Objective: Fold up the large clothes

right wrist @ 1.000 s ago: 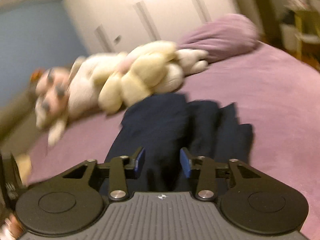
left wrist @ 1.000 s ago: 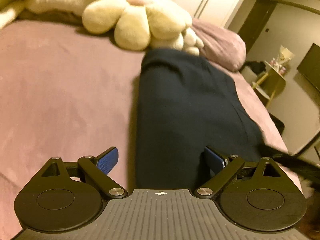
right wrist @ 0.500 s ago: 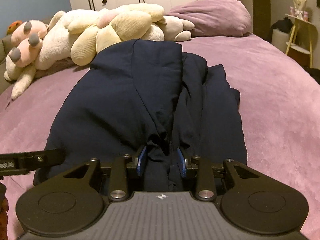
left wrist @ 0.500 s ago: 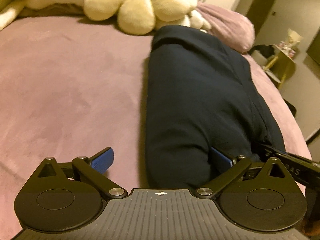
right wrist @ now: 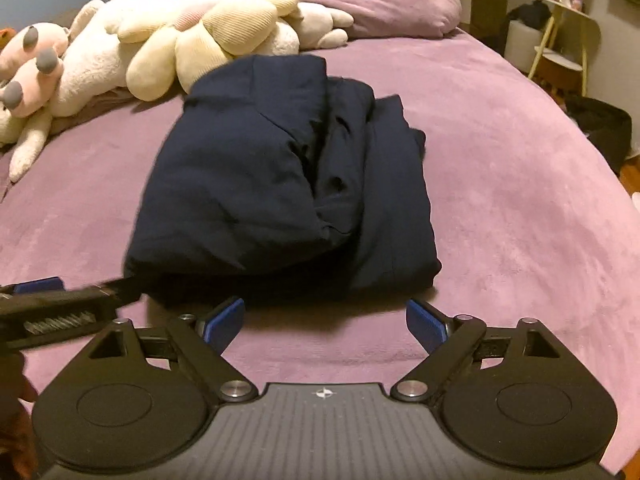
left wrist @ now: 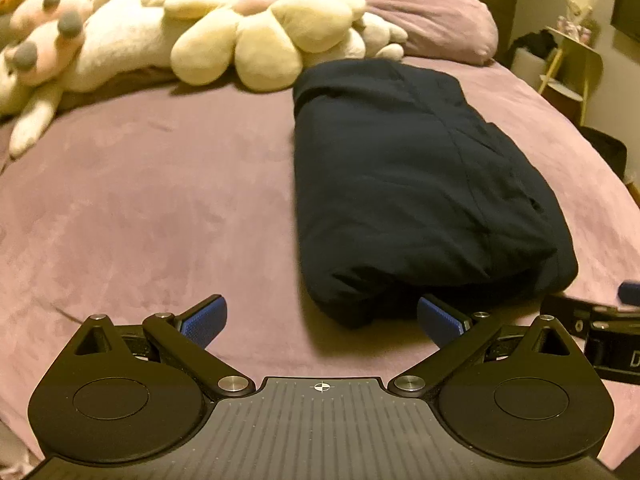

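A dark navy garment [left wrist: 408,184] lies folded in a long bundle on the purple bed [left wrist: 160,200]; it also shows in the right wrist view [right wrist: 280,176], with layered folds on its right side. My left gripper [left wrist: 322,318] is open and empty, just short of the bundle's near end. My right gripper [right wrist: 324,320] is open and empty, a little back from the bundle's near edge. The left gripper's tip [right wrist: 52,304] shows at the left of the right wrist view, and the right gripper's tip [left wrist: 600,320] at the right of the left wrist view.
Cream and pink plush toys [left wrist: 200,36] and a purple pillow [left wrist: 436,24] lie at the head of the bed. A yellow side table [left wrist: 572,60] and a dark basket [right wrist: 600,128] stand to the right of the bed. White wardrobe doors stand behind.
My right gripper has opened and let go of the garment fold it was shut on. Both grippers have pulled back from the bundle, which now lies free on the bed.
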